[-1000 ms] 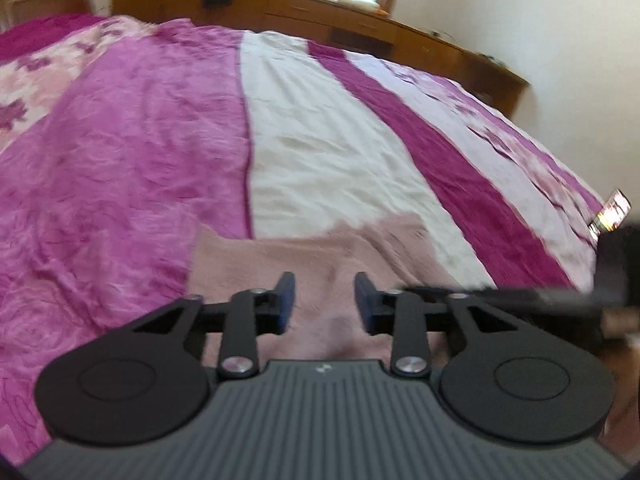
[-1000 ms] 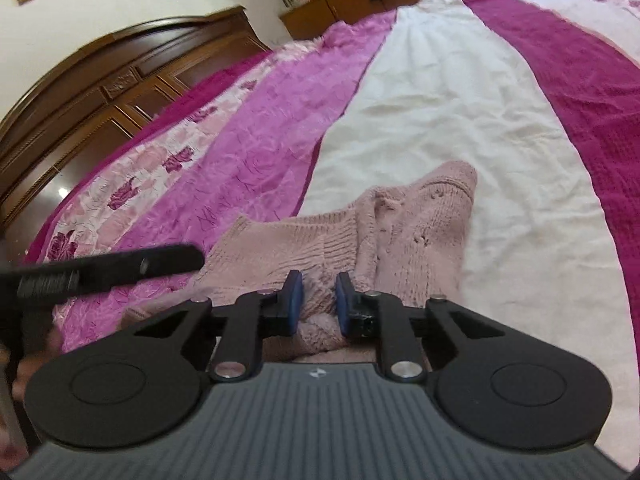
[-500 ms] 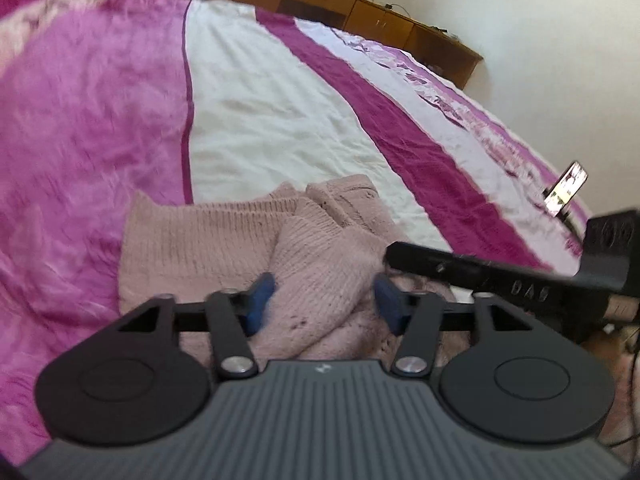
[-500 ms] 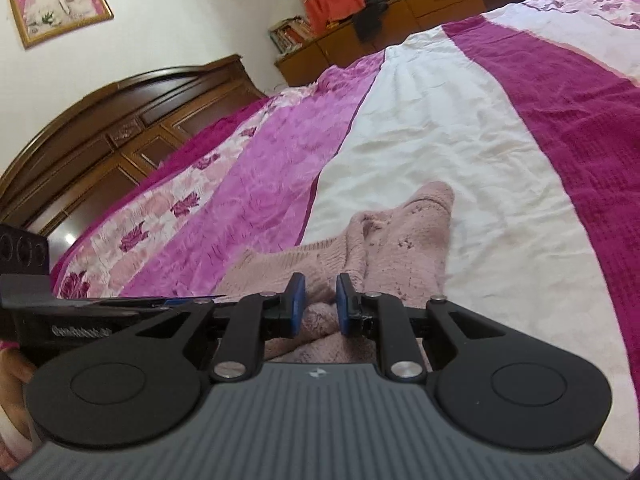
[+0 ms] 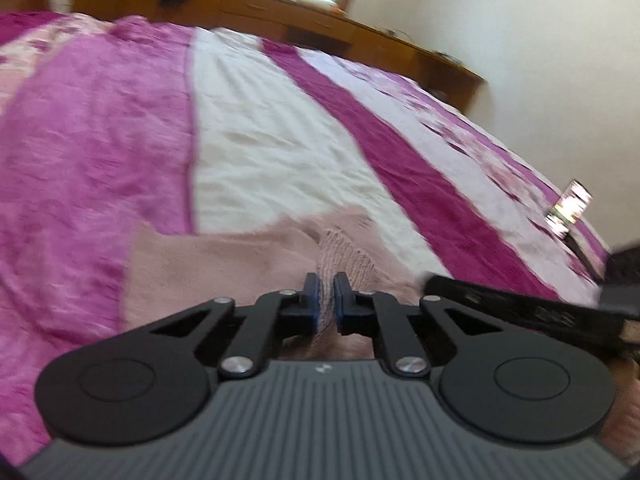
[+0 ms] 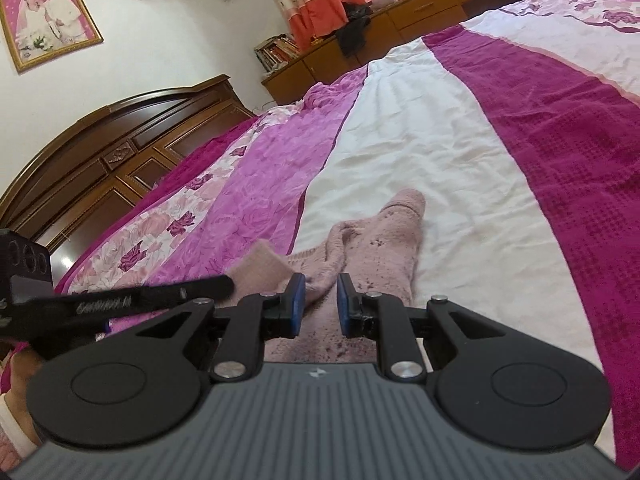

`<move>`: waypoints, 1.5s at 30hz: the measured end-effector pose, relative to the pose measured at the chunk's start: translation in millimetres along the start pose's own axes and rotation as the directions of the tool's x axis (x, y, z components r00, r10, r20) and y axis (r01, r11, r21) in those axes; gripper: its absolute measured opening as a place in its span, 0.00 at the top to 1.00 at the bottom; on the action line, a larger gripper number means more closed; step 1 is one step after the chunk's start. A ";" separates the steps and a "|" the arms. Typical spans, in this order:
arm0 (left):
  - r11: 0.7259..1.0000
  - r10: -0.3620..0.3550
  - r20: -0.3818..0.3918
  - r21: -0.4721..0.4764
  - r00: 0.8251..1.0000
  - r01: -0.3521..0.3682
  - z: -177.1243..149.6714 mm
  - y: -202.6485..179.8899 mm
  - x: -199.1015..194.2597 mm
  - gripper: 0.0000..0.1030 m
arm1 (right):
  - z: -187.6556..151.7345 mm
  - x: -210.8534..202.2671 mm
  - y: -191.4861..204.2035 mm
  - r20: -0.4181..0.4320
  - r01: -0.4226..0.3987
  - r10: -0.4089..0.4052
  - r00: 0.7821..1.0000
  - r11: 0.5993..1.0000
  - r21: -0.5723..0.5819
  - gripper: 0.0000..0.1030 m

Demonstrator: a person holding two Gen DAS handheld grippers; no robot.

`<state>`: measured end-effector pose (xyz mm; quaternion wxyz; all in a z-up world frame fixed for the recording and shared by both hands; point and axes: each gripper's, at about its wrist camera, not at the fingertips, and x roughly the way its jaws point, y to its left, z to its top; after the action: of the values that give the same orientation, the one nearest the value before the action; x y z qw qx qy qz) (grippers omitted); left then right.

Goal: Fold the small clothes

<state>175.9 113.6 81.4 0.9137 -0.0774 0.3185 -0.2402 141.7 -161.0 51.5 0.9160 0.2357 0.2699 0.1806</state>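
Note:
A pink knit sweater [image 5: 224, 264] lies crumpled on the striped magenta and white bedspread [image 5: 280, 140], close in front of both grippers. My left gripper [image 5: 326, 300] is shut on a fold of the sweater's knit, which shows between its blue pads. In the right wrist view a sleeve of the sweater [image 6: 384, 240] stretches away over the white stripe. My right gripper [image 6: 321, 304] has its fingers narrowly apart with thick knit filling the gap between them. The left gripper's side [image 6: 120, 304] reaches in from the left of that view.
A phone [image 5: 568, 204] stands propped near the bed's right edge. A dark wooden headboard [image 6: 100, 152] bounds the left side. A low wooden dresser [image 5: 280, 12] runs along the far wall. A hand and sleeve [image 6: 16, 380] hold the left gripper.
The left gripper's fingers, wide apart half a second ago, have shut on the sweater, and its view has tilted up. The right gripper keeps its hold; the sleeve lies a little straighter.

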 end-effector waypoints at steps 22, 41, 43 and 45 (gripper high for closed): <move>0.984 0.169 0.044 0.048 0.985 -0.171 10.5 -5.2 -26.2 0.44 | -11.1 -17.5 12.8 0.003 0.016 -0.016 1.000 1.000 -0.003 0.44; 0.946 0.161 -0.078 0.297 0.984 -0.131 -23.1 -54.5 20.3 0.89 | -15.4 -24.2 -6.9 -0.013 0.071 -0.071 0.997 0.996 0.053 0.42; 0.963 0.169 -0.037 0.219 0.985 -0.157 -14.3 -42.4 12.8 0.90 | -15.9 -21.1 -6.5 -0.025 0.074 -0.073 0.997 0.996 0.051 0.41; 0.959 0.228 0.021 0.166 0.973 -0.228 -5.8 -28.2 3.2 0.90 | -17.3 -17.6 -4.3 -0.038 0.067 -0.066 0.997 0.997 0.045 0.41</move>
<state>163.6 87.5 83.4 0.9389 0.0366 0.3030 -0.1593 118.7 -166.8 43.5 0.9107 0.2444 0.2982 0.1479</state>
